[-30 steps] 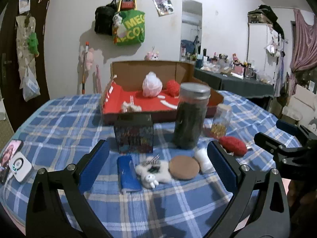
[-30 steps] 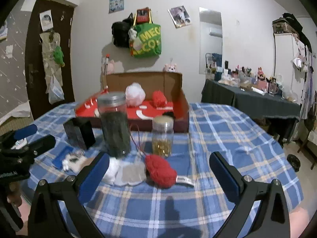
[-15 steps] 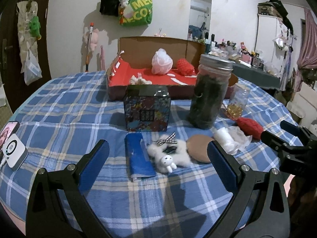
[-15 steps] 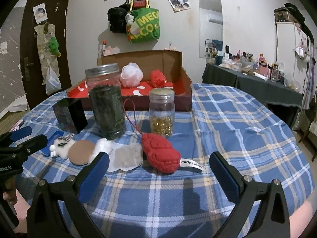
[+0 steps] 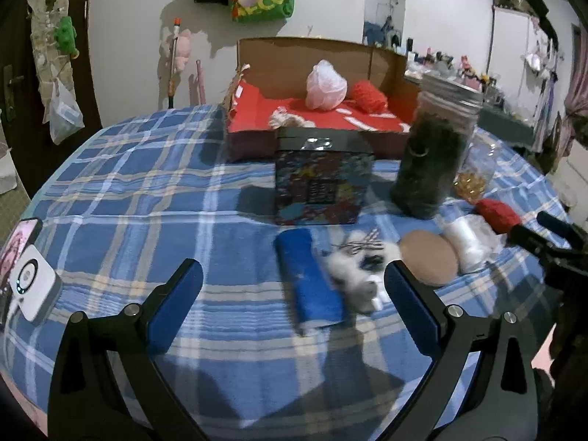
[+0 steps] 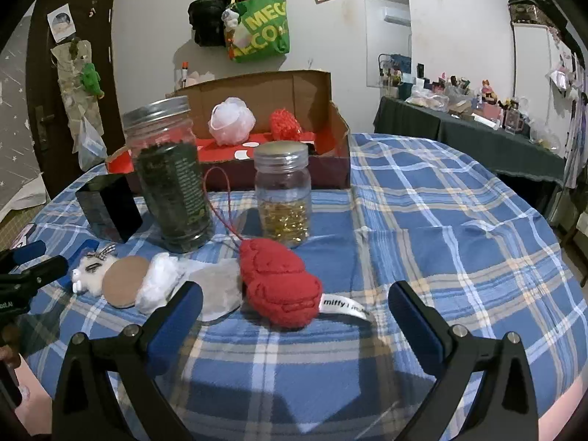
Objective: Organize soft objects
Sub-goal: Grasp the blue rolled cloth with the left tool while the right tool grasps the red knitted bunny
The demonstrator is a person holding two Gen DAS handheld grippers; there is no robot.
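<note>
Blue plaid cloth covers the worktop (image 6: 422, 198), where a cardboard box (image 6: 330, 125) with a red floor at the far side holds a pink mesh puff (image 6: 231, 121) and a red knitted ball (image 6: 284, 125). Both left tongs (image 5: 294, 286) and right tongs (image 6: 294, 307) are spread wide and hold nothing. Near the right tongs lies a red knitted toy (image 6: 279, 286); before the left, a blue cloth roll (image 5: 312, 283) lies beside a white plush (image 5: 358, 268).

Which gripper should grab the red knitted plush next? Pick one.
Right. The red knitted plush lies directly ahead of the open right gripper, centred between its fingers. The open left gripper faces the blue folded cloth; there the plush sits far to its right.
</note>
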